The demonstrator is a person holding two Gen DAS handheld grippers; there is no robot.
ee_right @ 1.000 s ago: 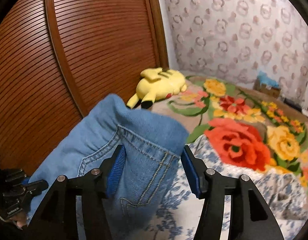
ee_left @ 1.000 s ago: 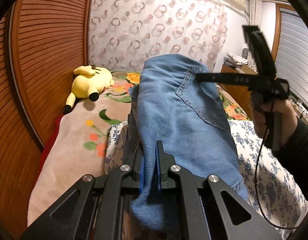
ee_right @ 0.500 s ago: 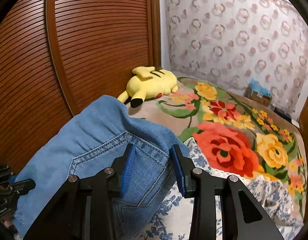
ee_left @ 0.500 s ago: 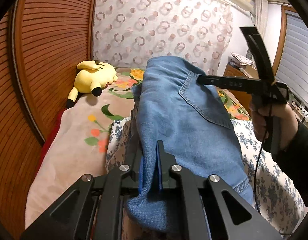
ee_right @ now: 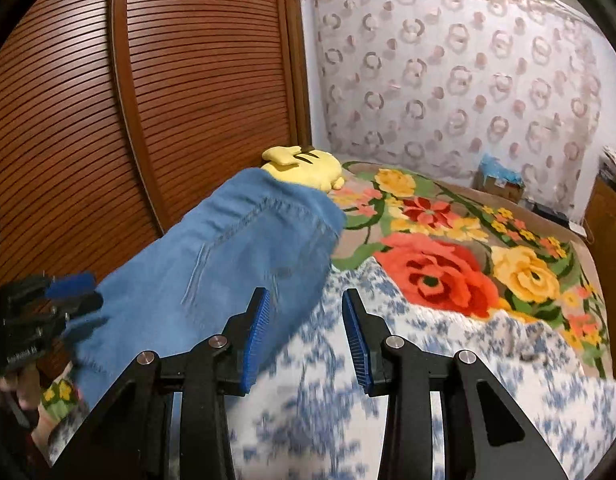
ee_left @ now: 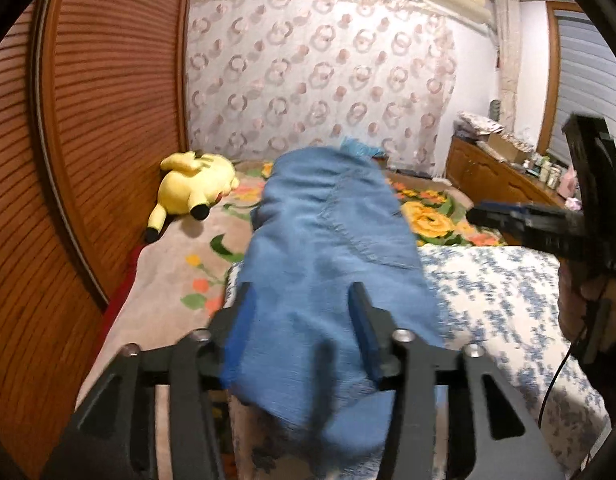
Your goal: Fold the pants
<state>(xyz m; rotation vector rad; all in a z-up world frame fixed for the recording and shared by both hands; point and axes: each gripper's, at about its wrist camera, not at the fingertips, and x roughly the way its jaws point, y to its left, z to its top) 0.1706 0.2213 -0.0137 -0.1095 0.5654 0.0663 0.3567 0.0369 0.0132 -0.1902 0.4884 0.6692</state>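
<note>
The blue jeans are folded into a long bundle that runs away from me over the bed. My left gripper straddles their near end. Its jaws are opening, the denim lies between the pads, and the pads stand off the cloth. In the right wrist view the jeans slope down to the left, and the left gripper shows at their low end. My right gripper is open beside the jeans' right edge with only the sheet behind its gap. It also shows at the right of the left wrist view, right gripper.
A yellow plush toy lies by the slatted wooden door. A flowered blanket covers the far half of the bed, and a white sheet with blue flowers covers the near half. A wooden dresser stands at the right.
My left jaws, shut on the jeans' end before, have parted wide. My right gripper has slid right, off the pocket area, and its jaws have narrowed. The jeans have sunk lower.
</note>
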